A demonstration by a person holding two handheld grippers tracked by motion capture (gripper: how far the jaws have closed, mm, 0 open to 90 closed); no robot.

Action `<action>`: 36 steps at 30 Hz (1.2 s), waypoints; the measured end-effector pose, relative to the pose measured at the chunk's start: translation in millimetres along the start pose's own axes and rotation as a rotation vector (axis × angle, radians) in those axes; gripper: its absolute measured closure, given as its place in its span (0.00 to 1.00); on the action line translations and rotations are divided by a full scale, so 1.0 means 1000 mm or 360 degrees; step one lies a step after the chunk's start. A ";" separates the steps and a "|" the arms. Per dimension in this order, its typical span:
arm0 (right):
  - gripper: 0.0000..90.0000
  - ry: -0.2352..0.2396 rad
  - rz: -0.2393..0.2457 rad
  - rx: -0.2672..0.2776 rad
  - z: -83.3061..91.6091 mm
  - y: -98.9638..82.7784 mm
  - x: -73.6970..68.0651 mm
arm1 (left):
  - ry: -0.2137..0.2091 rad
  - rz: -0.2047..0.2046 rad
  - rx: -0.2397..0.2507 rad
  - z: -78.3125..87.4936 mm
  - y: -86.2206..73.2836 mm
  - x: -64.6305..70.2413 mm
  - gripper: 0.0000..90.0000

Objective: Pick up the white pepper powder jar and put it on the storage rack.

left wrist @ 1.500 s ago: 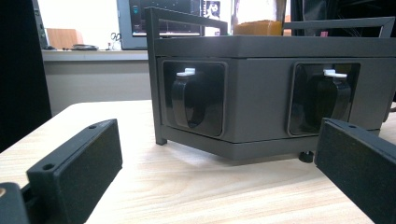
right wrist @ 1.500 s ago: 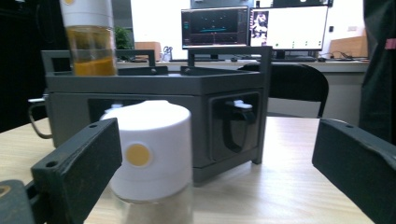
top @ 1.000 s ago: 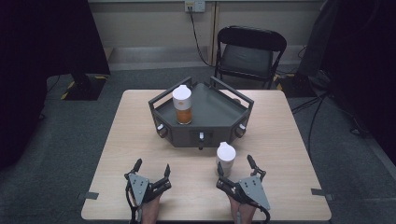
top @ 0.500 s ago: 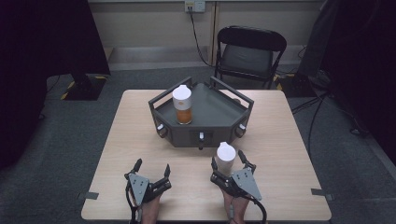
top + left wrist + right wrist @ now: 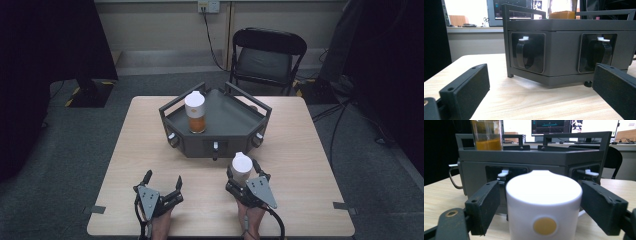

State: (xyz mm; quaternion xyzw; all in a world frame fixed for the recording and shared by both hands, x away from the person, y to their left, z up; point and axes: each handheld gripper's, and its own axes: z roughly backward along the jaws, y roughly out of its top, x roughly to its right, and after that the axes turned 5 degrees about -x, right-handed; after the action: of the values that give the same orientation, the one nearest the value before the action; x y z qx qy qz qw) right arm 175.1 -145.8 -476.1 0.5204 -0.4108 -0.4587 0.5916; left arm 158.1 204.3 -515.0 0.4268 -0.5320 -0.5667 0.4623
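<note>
A white bottle (image 5: 241,167) with a yellow dot (image 5: 544,205) stands upright on the table in front of the dark grey tray (image 5: 235,125). My right gripper (image 5: 243,167) has its jaws on either side of it (image 5: 540,202). The jaws have just been closing, and a thin gap still shows at the left pad (image 5: 486,205). A clear bottle with orange contents and a white cap (image 5: 195,114) stands in the tray's left part (image 5: 487,137). My left gripper (image 5: 163,177) rests open near the table's front edge with nothing between its fingers (image 5: 541,87); it faces the tray's front wall (image 5: 564,50).
The tray has raised handle bars (image 5: 245,92) and small latches on its front faces (image 5: 524,38). A black folding chair (image 5: 267,57) stands behind the table. A cable (image 5: 272,220) trails from the right gripper. Bare tabletop (image 5: 145,130) lies left and right of the tray.
My right gripper has shifted left and forward so its jaws now flank the white bottle, and the jaws have narrowed. The left gripper and both bottles have not moved.
</note>
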 end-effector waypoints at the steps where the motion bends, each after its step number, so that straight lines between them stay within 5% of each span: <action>1: 0.19 -0.0002 -0.0007 -0.0007 0.000 -0.001 0.000 | 0.0000 0.0000 0.0000 0.000 0.000 0.000 0.01; 14: 0.32 0.0038 -0.0031 -0.0040 -0.004 -0.003 0.008 | 0.0003 0.0000 0.0000 0.000 0.000 0.000 0.01; 36: 0.33 0.0027 -0.0014 -0.0081 -0.003 0.005 0.007 | 0.0003 0.0000 -0.0001 0.000 0.000 0.000 0.01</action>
State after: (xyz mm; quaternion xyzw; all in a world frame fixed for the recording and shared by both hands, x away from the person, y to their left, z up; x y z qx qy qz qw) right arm 180.7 -151.9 -472.0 0.5108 -0.3916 -0.4673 0.6061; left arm 158.0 204.0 -514.9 0.4273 -0.5313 -0.5665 0.4628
